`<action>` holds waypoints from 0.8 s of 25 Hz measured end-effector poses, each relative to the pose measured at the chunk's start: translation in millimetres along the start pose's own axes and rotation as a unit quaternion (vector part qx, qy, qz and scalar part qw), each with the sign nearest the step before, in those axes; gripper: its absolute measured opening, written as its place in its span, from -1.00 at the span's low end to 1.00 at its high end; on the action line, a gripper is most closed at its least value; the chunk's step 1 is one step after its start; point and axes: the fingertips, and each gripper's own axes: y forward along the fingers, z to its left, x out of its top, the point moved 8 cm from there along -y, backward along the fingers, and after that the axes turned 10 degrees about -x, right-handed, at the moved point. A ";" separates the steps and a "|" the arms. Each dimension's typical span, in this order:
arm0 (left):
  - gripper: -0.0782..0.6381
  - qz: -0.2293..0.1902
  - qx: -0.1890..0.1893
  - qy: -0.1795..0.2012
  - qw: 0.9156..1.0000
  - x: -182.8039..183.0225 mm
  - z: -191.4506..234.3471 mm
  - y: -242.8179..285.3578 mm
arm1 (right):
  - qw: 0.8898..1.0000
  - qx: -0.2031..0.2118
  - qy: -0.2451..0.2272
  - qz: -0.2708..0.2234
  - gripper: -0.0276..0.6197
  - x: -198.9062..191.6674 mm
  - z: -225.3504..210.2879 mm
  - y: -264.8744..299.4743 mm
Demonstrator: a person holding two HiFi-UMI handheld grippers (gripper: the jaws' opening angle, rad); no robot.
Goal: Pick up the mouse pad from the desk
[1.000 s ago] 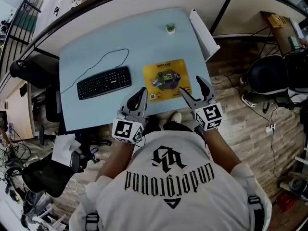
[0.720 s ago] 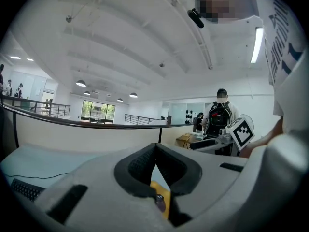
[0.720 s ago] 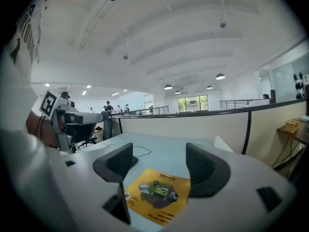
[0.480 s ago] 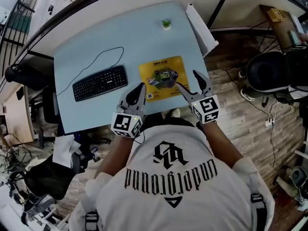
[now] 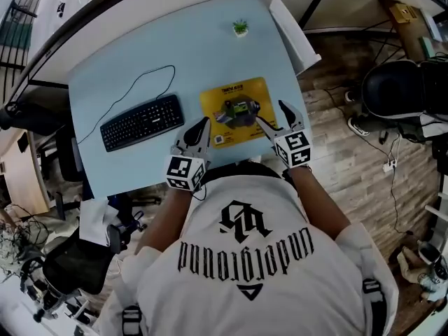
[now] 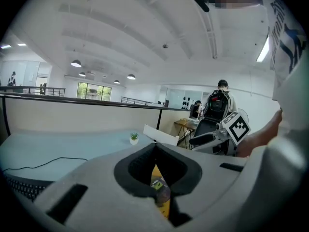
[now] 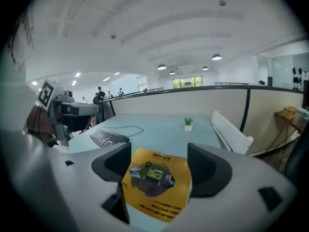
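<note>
One pad (image 5: 236, 112) is being targeted, flat near the worktop's (image 5: 196, 54) front edge: right hand-held gripper (image 5: 271, 115) is being opened wider to straddle it, left hand-held gripper (image 5: 201, 124) is being held closed, empty.

Mouse pad (image 7: 155, 190) between parted jaws (keyboard (image 7: 107, 138) beyond)

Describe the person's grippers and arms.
The left gripper and right gripper are light grey, with tapering jaws lined with black pads, each carrying a white cube with black square markers. No cables show. The person wears a white short-sleeved T-shirt with black print.
</note>
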 end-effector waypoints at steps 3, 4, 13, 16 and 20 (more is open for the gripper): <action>-0.76 0.013 0.000 -0.011 1.000 -10.3 16.7 7.6 | 1.000 -0.006 0.006 0.026 0.18 -15.6 -2.5 19.1; -0.76 0.017 0.000 -0.014 1.000 -13.5 21.9 10.4 | 0.999 -0.007 0.011 0.034 0.18 -20.9 -3.8 25.5; -0.76 0.046 -0.004 -0.034 0.998 -36.9 53.6 32.0 | 0.992 -0.021 0.021 0.125 0.27 -74.4 -12.5 85.9; -0.76 0.056 -0.004 -0.040 0.998 -43.2 61.6 33.3 | 0.987 -0.027 0.032 0.153 0.30 -93.2 -18.3 104.4; -0.76 0.068 0.001 -0.049 0.996 -55.0 72.2 33.1 | 0.981 -0.025 0.032 0.187 0.34 -116.3 -20.1 124.1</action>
